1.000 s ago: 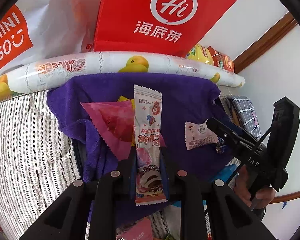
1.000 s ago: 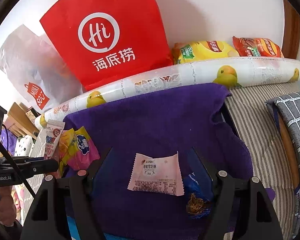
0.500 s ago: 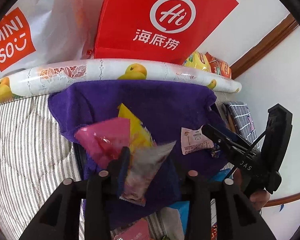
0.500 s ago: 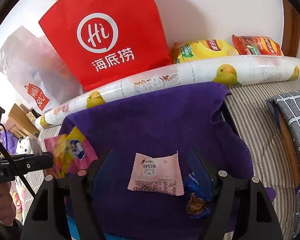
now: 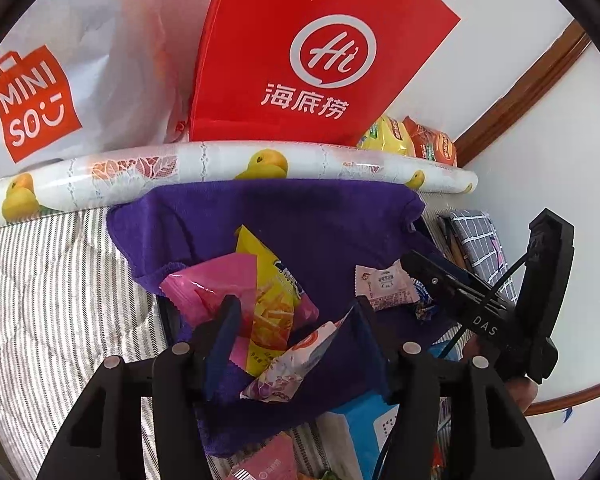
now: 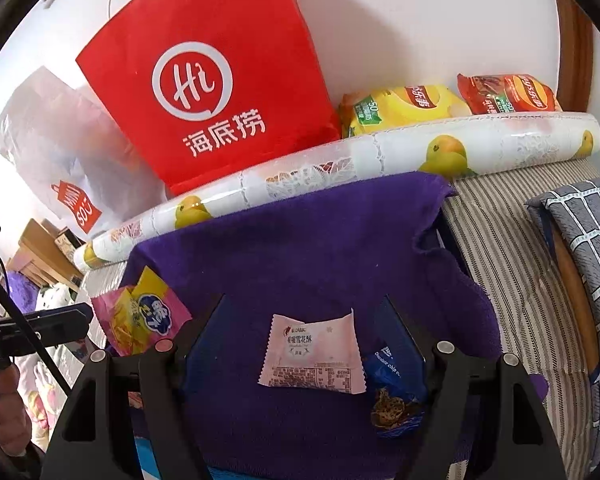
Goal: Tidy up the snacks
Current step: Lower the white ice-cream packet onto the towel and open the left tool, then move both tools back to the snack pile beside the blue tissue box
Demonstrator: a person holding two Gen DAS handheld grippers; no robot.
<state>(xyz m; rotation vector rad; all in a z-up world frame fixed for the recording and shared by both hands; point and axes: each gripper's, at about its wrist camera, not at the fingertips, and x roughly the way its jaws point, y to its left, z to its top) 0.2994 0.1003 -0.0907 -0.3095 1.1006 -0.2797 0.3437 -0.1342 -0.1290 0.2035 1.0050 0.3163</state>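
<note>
The left gripper has just been opening its jaws, letting a long white glossy wrapper slump loose between them onto the soft purple towel, apparently sorted beside the crinkly pink and yellow packets. Further right, the right gripper hovers with jaws spread, unclamped, around a flat pale-pink sachet on the towel, probably the next pick.
</note>
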